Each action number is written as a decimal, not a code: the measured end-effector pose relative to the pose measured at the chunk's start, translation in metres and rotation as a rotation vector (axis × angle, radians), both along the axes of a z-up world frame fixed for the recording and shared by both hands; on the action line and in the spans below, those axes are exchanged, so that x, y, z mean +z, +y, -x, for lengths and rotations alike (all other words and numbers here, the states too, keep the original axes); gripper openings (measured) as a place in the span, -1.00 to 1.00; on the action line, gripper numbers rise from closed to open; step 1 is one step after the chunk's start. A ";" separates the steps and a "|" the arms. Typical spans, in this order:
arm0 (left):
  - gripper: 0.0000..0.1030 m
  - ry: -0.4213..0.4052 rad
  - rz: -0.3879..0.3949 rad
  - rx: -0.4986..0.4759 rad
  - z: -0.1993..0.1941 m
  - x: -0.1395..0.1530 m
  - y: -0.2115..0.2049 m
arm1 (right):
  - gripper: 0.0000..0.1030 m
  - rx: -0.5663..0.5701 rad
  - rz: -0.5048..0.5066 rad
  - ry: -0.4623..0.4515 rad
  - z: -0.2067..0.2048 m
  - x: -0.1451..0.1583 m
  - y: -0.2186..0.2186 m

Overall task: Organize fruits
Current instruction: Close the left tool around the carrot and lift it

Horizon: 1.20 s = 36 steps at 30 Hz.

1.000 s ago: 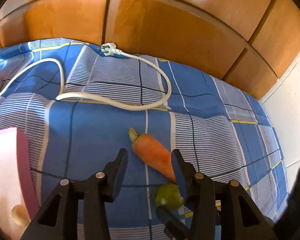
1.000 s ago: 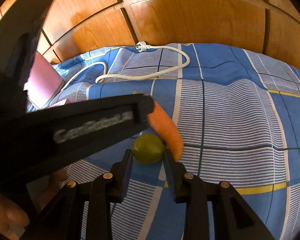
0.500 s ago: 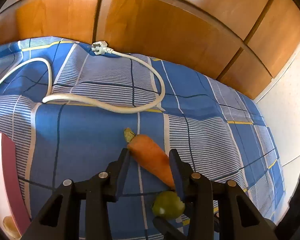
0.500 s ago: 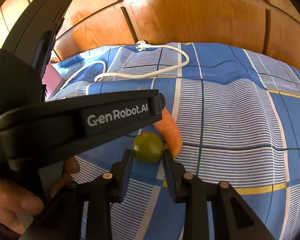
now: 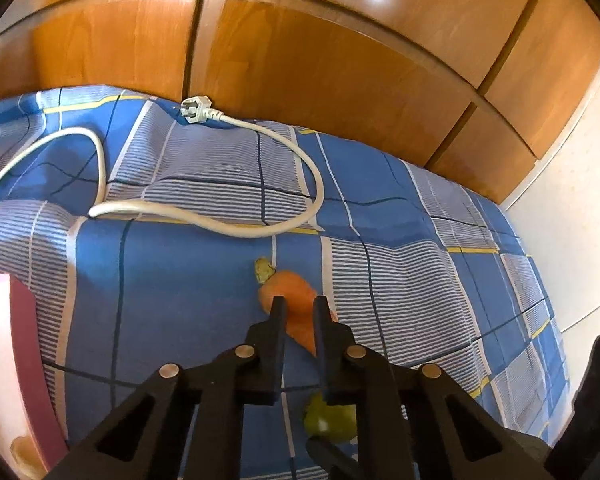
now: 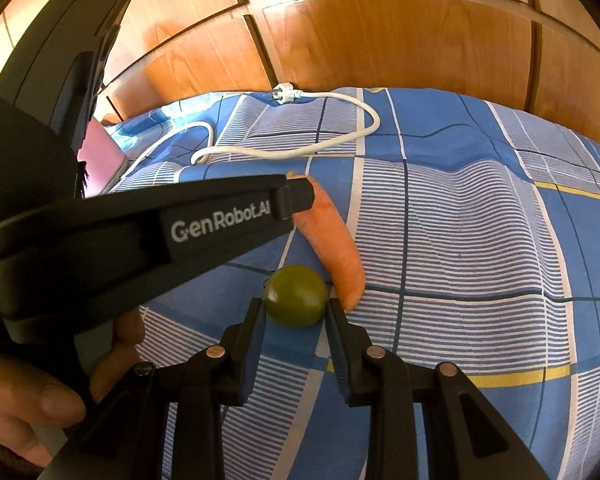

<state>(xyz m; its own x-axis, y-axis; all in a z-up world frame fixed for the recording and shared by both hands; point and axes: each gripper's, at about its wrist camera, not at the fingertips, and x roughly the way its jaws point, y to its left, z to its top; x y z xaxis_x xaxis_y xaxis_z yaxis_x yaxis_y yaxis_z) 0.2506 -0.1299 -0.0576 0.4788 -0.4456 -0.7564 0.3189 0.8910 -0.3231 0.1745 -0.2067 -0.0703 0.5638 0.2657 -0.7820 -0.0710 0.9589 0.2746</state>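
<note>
Fruit positions first: I see the carrot (image 5: 290,306) lying on the blue checked bedcover (image 5: 172,300), its green stub end pointing away toward the wooden panels (image 5: 320,64), and the green fruit (image 6: 296,295) touching the carrot's narrow tip.

Left gripper (image 5: 299,306): I have its fingers clamped on the carrot's thick half, one finger on each flank. In the right wrist view the same gripper (image 6: 294,200) reaches in from the left, its fingertip resting against the carrot near the stub end. Part of the hand (image 6: 24,400) that carries it shows at the lower left edge.

Right gripper (image 6: 296,307): I see its fingers set close on either side of the green fruit, both tips meeting the fruit's skin, so they grip it. The fruit sits on the bedcover between the fingertips.

Other items: a white cable (image 5: 204,216) loops across the bedcover behind the carrot, well apart from it, with its plug (image 5: 196,109) lying close to the wooden panels. A pink box (image 5: 16,360) stands at the left edge of the left wrist view.
</note>
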 end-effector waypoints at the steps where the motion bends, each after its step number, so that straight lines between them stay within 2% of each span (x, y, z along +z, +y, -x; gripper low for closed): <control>1: -0.76 0.003 0.002 0.001 0.000 0.000 0.000 | -0.40 0.000 0.002 0.000 0.001 0.001 0.000; 13: -0.75 0.074 0.042 0.048 -0.001 -0.001 0.008 | -0.40 -0.018 -0.004 0.016 0.018 0.001 -0.011; 19: -0.47 0.103 0.047 0.048 -0.001 -0.002 0.000 | -0.40 -0.025 -0.005 0.022 0.027 0.001 -0.017; 21: -0.25 0.101 0.038 0.055 0.000 -0.002 -0.004 | -0.40 -0.027 -0.004 0.024 0.029 0.001 -0.020; 23: -0.17 0.102 0.020 0.063 -0.001 -0.003 -0.007 | -0.40 -0.030 -0.004 0.025 0.031 0.001 -0.022; 28: -0.17 0.126 -0.011 0.100 -0.007 -0.014 -0.012 | -0.40 -0.033 -0.007 0.023 0.030 0.000 -0.024; 31: -0.18 0.106 -0.023 0.123 -0.009 -0.014 -0.014 | -0.40 -0.032 -0.006 0.022 0.029 0.000 -0.025; 32: -0.26 0.100 -0.034 0.133 -0.010 -0.014 -0.015 | -0.40 -0.032 -0.005 0.021 0.029 0.000 -0.025; 36: -0.30 0.082 -0.020 0.135 -0.008 -0.013 -0.012 | -0.40 -0.046 -0.012 0.024 0.025 -0.001 -0.028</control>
